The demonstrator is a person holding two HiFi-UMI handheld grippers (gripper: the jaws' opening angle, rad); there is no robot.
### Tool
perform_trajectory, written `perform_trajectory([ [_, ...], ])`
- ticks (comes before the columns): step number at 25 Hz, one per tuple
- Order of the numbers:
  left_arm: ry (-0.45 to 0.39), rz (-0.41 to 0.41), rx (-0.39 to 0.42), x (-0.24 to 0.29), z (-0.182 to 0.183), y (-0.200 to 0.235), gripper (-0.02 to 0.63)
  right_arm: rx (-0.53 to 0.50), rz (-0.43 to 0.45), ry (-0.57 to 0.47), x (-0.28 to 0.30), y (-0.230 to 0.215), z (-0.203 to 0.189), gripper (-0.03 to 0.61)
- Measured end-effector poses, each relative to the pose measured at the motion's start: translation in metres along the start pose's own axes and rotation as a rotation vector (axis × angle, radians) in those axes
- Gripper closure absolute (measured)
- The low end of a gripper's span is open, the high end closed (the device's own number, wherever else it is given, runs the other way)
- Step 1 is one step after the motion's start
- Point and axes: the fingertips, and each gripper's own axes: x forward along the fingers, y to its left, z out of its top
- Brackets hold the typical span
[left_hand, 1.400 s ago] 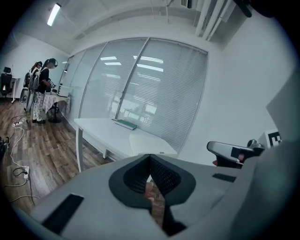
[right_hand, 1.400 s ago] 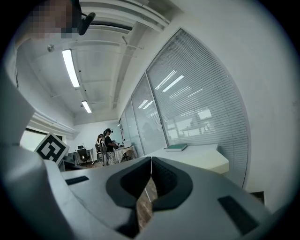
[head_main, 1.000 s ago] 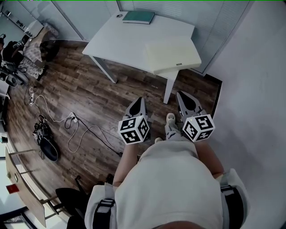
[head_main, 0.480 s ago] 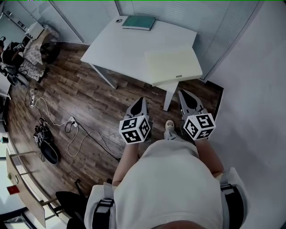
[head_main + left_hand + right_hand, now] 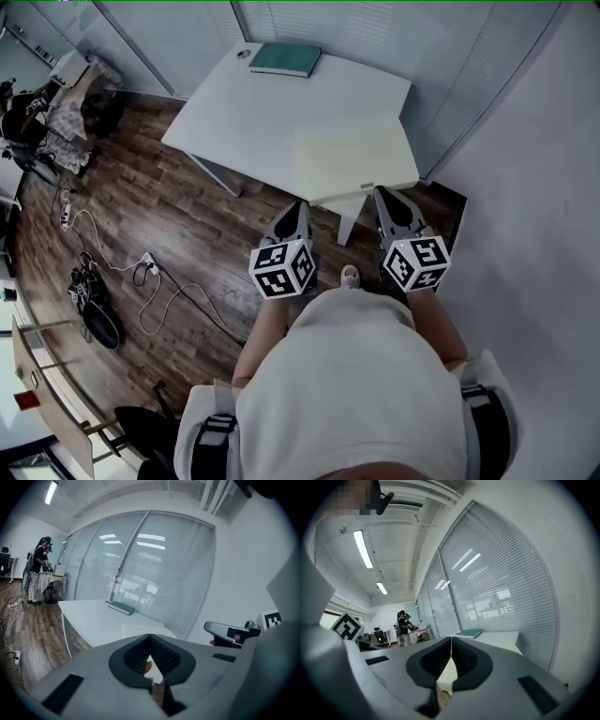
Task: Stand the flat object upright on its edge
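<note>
I am holding my left fingers (image 5: 134, 656) and right fingers (image 5: 434, 661) shut and empty, short of the cream board (image 5: 356, 159) lying flat on the white surface (image 5: 248, 112), aiming to open both and pinch its near edge squarely.

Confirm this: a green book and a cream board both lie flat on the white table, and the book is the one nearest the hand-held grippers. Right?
No. The head view shows the cream board, not the green book, nearest the left hand-held gripper and right hand-held gripper; the book lies at the table's far corner.
</note>
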Motion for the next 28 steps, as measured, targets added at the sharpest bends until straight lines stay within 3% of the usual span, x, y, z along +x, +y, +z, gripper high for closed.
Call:
perform_trajectory([
  [9,0.000,-0.002,-0.016,0.045,0.011,-0.012,0.595,0.004,-0.001,-0.007,0.025,-0.042,0.014,0.559],
  [20,0.014,0.001,-0.031,0.094,0.002,-0.027,0.595,0.029,-0.007,0.021,0.042,-0.094,0.003,0.558],
  [28,0.009,0.001,-0.053,0.103,0.003,-0.032,0.595,0.083,-0.019,0.027,0.046,-0.111,0.000,0.558],
])
